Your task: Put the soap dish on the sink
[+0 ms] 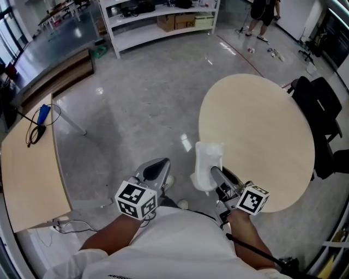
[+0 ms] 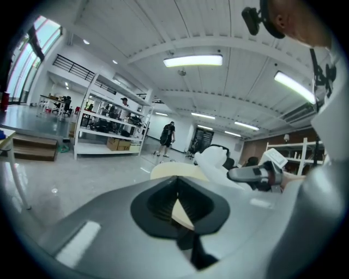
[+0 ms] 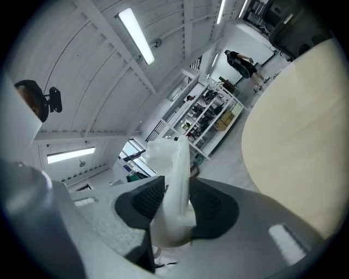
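The soap dish [image 1: 207, 163] is white and stands on edge between the jaws of my right gripper [image 1: 216, 174], which is shut on it, just off the near left rim of the round table. In the right gripper view the soap dish [image 3: 173, 185] rises between both dark pads of the right gripper [image 3: 177, 204]. My left gripper [image 1: 160, 163] hangs over the grey floor to the left, its jaws meeting at the tips with nothing in them. The left gripper [image 2: 177, 180] looks towards the soap dish [image 2: 215, 161] and the right gripper [image 2: 253, 174].
A round beige table [image 1: 262, 136] fills the right, with black chairs [image 1: 322, 120] behind it. A wooden desk [image 1: 27, 174] with a blue-handled cable [image 1: 42, 115] stands at the left. White shelves [image 1: 163, 22] and a standing person [image 1: 264, 13] are far back.
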The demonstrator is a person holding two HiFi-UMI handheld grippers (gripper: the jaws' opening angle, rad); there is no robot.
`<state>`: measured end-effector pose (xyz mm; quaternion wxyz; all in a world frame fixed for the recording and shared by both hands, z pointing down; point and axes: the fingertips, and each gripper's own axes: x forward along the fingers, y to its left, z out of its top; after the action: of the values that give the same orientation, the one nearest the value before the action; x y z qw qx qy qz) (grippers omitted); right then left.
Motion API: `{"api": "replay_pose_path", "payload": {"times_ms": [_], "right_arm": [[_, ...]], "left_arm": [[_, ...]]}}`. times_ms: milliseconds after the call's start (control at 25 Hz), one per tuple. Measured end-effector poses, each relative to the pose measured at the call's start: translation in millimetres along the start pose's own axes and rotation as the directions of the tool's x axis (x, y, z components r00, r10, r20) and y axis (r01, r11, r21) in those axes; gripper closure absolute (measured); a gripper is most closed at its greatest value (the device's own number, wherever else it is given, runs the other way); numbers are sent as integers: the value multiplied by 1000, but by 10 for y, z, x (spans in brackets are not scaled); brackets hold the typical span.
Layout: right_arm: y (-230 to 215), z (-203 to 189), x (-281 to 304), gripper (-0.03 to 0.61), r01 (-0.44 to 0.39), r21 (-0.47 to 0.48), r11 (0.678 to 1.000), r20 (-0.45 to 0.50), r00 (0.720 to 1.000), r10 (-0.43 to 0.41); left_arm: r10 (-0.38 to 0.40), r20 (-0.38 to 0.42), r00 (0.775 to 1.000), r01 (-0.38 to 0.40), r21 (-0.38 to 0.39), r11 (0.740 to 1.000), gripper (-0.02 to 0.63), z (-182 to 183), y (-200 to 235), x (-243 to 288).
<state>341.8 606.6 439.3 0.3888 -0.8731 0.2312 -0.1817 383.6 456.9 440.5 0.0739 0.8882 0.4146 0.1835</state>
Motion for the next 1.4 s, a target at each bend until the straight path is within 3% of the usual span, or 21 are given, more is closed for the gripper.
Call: {"api": "replay_pose_path", "payload": {"times_ms": [480, 960, 1400], "right_arm": [[199, -279, 174, 434, -104, -6, 995, -122, 987, 102], [730, -503, 639, 436, -267, -29, 963, -262, 932, 250], [1116, -954, 835, 436, -353, -30, 935, -355, 878, 320]], "left_arm": [[159, 47, 986, -157, -46, 987, 604, -99, 78, -518], [351, 116, 929, -339, -108, 934, 604, -67, 353, -1188], [450, 154, 880, -435, -125, 892, 604, -174, 446, -1834]]}}
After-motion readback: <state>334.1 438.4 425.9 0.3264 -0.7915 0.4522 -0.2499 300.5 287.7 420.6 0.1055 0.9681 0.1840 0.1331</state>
